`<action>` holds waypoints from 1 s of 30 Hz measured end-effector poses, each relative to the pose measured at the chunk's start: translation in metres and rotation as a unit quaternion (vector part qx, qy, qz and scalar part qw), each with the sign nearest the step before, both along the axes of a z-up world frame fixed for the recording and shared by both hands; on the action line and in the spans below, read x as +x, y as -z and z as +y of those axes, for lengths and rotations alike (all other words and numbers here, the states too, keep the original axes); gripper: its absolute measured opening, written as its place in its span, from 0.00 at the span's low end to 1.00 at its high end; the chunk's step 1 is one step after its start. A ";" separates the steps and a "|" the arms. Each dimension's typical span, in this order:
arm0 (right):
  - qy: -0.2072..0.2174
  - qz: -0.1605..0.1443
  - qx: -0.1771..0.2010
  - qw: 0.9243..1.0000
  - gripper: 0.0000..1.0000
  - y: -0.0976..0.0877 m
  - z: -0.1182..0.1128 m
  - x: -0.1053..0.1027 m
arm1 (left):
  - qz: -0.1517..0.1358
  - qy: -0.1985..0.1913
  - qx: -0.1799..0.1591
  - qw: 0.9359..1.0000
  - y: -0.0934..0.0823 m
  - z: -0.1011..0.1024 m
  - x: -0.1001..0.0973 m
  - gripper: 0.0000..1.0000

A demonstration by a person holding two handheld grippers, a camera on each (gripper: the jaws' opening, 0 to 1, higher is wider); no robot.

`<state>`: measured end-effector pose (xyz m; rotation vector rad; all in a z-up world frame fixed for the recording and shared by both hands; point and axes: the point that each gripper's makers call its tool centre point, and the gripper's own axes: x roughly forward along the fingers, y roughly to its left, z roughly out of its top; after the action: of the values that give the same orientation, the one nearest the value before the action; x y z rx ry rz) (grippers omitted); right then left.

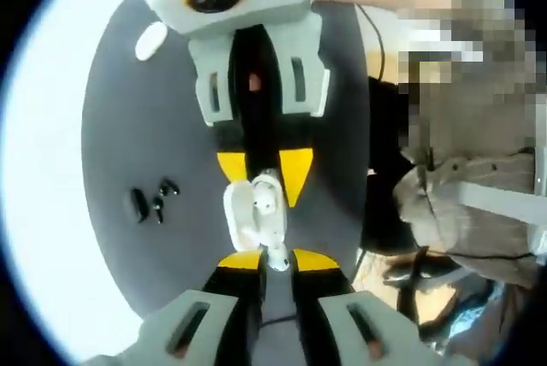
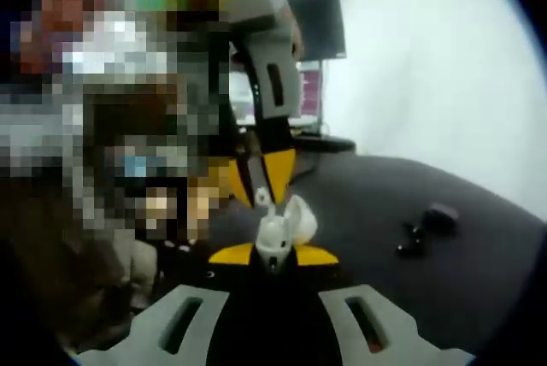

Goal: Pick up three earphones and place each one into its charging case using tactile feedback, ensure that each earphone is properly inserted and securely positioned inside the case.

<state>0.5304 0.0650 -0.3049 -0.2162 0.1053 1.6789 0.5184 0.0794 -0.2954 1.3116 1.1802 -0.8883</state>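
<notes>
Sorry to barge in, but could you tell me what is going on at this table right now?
A person is working with two handheld grippers over a dark grey table. The left gripper and the right gripper meet at an open white charging case with a white earphone in it. A black case and earphones lie apart on the table, and another white case sits further off.

surface: dark grey round table (image 1: 171, 109) | wall: plain white (image 2: 427, 67) | back: dark monitor (image 2: 318, 22) | light: bright
</notes>
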 end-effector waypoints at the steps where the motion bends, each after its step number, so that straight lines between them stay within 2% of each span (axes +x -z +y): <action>1: 0.001 0.000 0.000 1.000 0.17 0.000 0.000 0.000 | -0.001 -0.001 0.006 1.000 0.000 0.000 0.000 0.09; 5: 0.002 0.004 0.004 1.000 0.17 -0.002 0.000 0.001 | 0.006 0.002 -0.013 1.000 -0.001 -0.005 -0.002 0.09; 10: 0.002 0.003 0.004 1.000 0.17 -0.002 0.000 0.001 | -0.004 0.003 -0.017 1.000 0.000 -0.001 0.004 0.09; 16: 0.004 0.003 0.005 1.000 0.17 -0.002 -0.001 0.002 | -0.007 -0.002 -0.053 0.999 0.003 -0.003 0.005 0.09; 19: 0.000 0.004 0.004 1.000 0.17 -0.002 -0.001 0.001 | -0.018 0.012 -0.061 0.998 0.005 0.001 0.007 0.12; 21: 0.001 0.005 0.005 1.000 0.17 -0.002 -0.001 0.002 | -0.007 0.002 -0.087 0.996 0.008 -0.001 0.004 0.14; 23: 0.001 0.004 0.004 1.000 0.17 -0.002 -0.001 0.002 | -0.011 0.005 -0.106 0.994 0.006 0.001 0.003 0.15; 25: 0.001 0.003 0.004 1.000 0.17 -0.002 -0.001 0.002 | -0.019 0.014 -0.149 0.989 0.002 0.001 -0.001 0.15; 26: 0.001 0.003 0.004 1.000 0.17 -0.002 -0.001 0.003 | -0.020 0.006 -0.191 0.981 -0.006 0.003 -0.004 0.16; 27: 0.002 0.003 0.004 1.000 0.17 -0.002 -0.001 0.003 | -0.018 0.000 -0.213 0.977 -0.008 0.005 -0.007 0.16; 30: 0.002 0.007 0.003 1.000 0.17 -0.001 0.000 0.005 | -0.024 -0.019 -0.301 0.953 -0.013 0.023 -0.010 0.16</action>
<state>0.5349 0.0648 -0.3035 -0.1998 0.1107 1.6767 0.5086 0.1029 -0.2827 0.8037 0.7968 -1.0739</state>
